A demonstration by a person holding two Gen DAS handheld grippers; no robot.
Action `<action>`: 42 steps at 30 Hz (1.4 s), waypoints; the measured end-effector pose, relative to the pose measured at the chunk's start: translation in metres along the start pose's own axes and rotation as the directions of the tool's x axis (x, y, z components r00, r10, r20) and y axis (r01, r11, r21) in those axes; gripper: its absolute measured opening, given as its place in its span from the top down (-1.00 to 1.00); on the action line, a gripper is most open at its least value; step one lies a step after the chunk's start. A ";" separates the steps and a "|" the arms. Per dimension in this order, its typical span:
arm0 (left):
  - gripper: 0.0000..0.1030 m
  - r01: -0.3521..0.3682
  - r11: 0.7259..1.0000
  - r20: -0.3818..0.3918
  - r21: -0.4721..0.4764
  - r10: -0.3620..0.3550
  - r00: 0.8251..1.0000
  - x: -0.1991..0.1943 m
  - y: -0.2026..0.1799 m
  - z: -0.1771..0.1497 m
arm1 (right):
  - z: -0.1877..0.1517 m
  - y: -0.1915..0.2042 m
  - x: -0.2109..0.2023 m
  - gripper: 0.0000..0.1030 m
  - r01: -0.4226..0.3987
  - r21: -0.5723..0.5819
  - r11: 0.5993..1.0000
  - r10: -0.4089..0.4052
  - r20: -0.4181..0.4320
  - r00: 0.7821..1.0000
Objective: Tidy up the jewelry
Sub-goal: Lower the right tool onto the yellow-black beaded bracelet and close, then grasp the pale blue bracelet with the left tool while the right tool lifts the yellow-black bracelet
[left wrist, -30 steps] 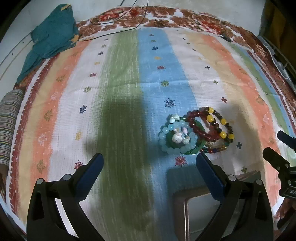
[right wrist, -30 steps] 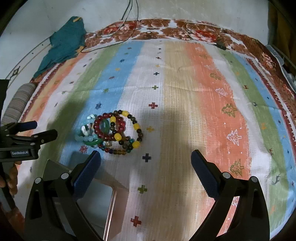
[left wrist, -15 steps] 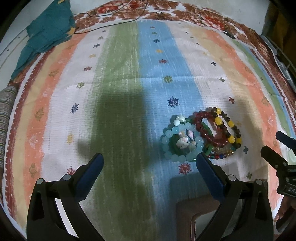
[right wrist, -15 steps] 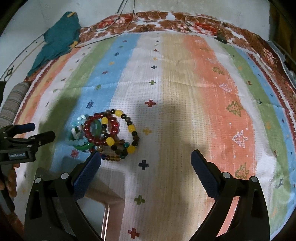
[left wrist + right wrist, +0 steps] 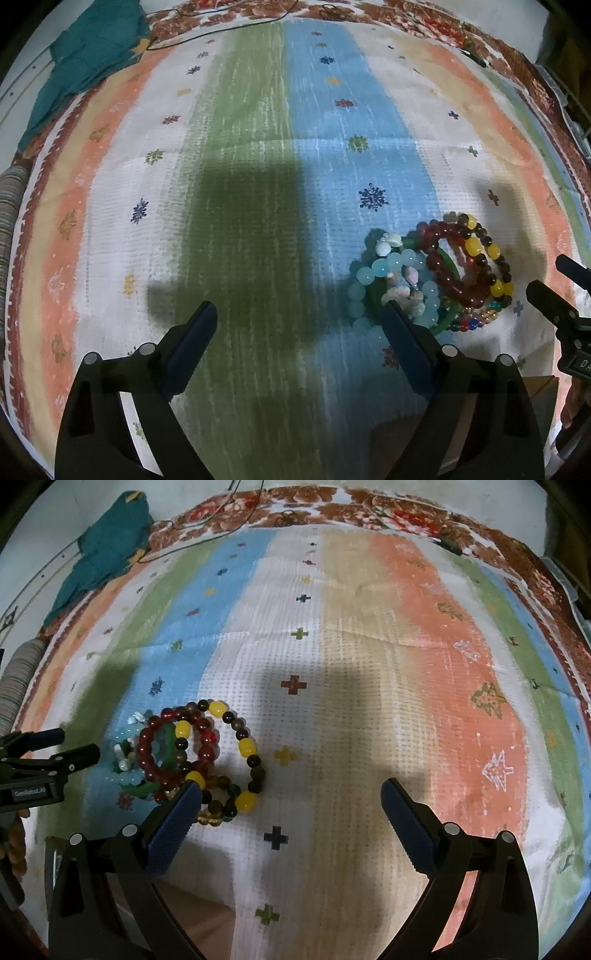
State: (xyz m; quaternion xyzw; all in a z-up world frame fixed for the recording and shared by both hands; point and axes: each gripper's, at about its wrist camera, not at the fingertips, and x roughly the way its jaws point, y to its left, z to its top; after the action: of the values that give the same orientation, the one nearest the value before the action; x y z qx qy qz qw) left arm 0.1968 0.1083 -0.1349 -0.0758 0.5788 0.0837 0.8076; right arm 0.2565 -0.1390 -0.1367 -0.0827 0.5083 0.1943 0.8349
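Note:
A heap of bead bracelets lies on a striped cloth: a pale blue one [image 5: 373,275], a dark red one [image 5: 443,266] and a yellow-and-brown one [image 5: 487,254], over a green bangle [image 5: 448,317]. In the right wrist view the heap [image 5: 192,753] sits at the left. My left gripper [image 5: 299,321] is open and empty, its right fingertip at the heap's near left edge. My right gripper [image 5: 291,797] is open and empty, its left fingertip at the heap's near edge.
A brown box [image 5: 207,923] lies at the near edge under the grippers. A teal cloth [image 5: 88,55] and a thin cable [image 5: 207,535] lie at the far left. A striped roll [image 5: 9,206] sits at the left edge.
Both grippers have moved forward and down toward the bracelets, which now lie closer to the fingertips. Both stay open. The bracelets have not moved.

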 end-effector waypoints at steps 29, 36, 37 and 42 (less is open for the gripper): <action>0.14 -0.085 0.989 0.013 0.117 0.084 0.996 0.025 -0.023 0.000 | 0.005 0.004 0.033 0.25 0.025 -0.036 0.999 -0.026 -0.040 0.999; 0.79 -0.044 0.996 -0.005 0.082 0.045 0.999 0.022 -0.017 0.005 | 0.006 0.001 0.032 0.75 0.003 -0.032 0.999 -0.004 -0.041 0.999; 0.79 -0.036 0.997 -0.007 0.076 0.036 0.999 0.021 -0.016 0.005 | 0.005 0.001 0.032 0.75 0.002 -0.032 0.999 -0.003 -0.040 0.999; 0.79 -0.007 0.999 0.002 0.048 0.007 1.000 0.012 -0.012 0.010 | 0.005 0.002 0.026 0.79 -0.006 -0.034 0.999 0.005 -0.027 1.000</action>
State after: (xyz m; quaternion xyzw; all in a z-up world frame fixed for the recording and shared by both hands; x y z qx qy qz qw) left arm 0.2123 0.0991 -0.1429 -0.0542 0.5802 0.0726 0.8094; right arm 0.2704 -0.1291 -0.1573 -0.0983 0.5163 0.2042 0.8259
